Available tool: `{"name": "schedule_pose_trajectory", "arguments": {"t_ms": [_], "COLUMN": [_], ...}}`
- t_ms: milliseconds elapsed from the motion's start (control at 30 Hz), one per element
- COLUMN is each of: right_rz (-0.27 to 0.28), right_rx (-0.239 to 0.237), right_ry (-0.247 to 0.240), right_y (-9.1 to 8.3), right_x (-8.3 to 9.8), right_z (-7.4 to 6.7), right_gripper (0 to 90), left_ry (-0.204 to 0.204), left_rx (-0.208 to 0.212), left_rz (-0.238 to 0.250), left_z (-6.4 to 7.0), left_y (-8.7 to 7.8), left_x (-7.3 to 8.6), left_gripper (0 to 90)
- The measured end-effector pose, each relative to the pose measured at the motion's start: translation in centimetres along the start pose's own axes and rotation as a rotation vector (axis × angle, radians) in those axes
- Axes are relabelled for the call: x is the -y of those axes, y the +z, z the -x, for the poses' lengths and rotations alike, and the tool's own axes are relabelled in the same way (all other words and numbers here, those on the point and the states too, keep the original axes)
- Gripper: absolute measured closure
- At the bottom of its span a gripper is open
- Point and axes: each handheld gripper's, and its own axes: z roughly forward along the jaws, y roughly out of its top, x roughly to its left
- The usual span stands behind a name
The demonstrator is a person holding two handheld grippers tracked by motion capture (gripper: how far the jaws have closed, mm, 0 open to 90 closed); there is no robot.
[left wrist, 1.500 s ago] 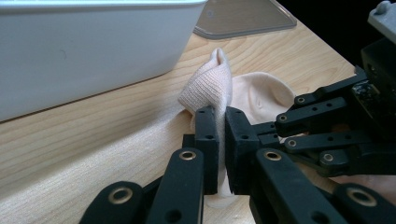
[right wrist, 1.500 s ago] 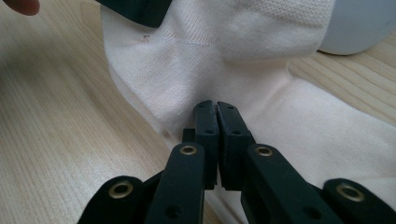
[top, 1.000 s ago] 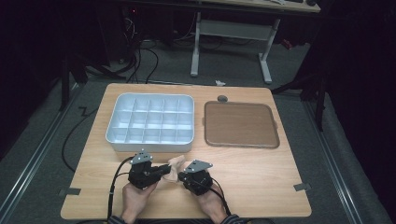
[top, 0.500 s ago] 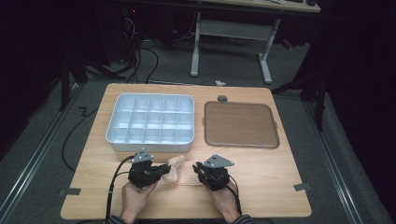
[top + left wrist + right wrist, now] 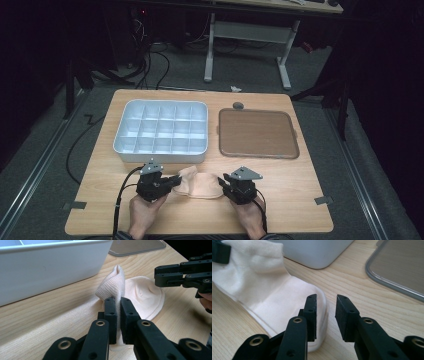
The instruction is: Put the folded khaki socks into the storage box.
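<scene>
1. Near the front edge of the worktop [image 5: 300,200], roughly midway between its left and right edges, the pale sock [image 5: 200,182] lay stretched flat on the wood, just in front of the white compartment tray [image 5: 160,152] and apart from it.
2. The left gripper [image 5: 176,181] was clenched on one end of the sock: in the left gripper view its jaws stood nearly together with a fold of ribbed fabric [image 5: 113,286] pinched between the pads and rising above them.
3. The right gripper [image 5: 223,184] had just been opening; in the right gripper view its jaws stood apart with bare wood in the gap, and the sock's rounded end [image 5: 294,300] lay under and beside the left-hand jaw, not pressed between the pads. So it was released.
4. With only one end gripped, the likeliest trouble was that any lift or pull by the left gripper would drag the free end across the wood, letting the sock bunch or twist.
5. If the right gripper closed where it stood, it would probably catch only the thin edge of the fabric or nothing at all, since the sock sat to one side of the gap.
6. The tray's front wall stood close behind the sock, so a forward sweep could snag fabric against it.
7. The brown lid [image 5: 257,132] lay beside the tray towards the right edge, well apart from the sock.
</scene>
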Motion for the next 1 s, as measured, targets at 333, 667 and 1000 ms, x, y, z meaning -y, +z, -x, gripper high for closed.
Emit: {"name": "schedule_pose_trajectory", "arguments": {"t_ms": [333, 667, 1000], "right_rz": [-0.062, -0.075, -0.080], "right_rx": [-0.016, -0.040, -0.054], "right_ry": [0.004, -0.006, 0.000], "right_y": [1.0, 1.8, 2.3], "right_x": [1.1, 1.3, 1.0], "right_z": [0.0, -0.4, -1.0], "right_gripper": [72.8, 77.1, 78.2], "left_ry": [0.004, 0.023, 0.036], "left_rx": [-0.005, 0.001, -0.004], "left_rz": [0.005, 0.008, 0.004], "left_z": [0.1, 0.6, 0.7], "left_y": [-0.1, -0.4, -0.2], "left_x": [0.0, -0.2, -0.4], "left_gripper": [85.4, 85.2, 85.1]}}
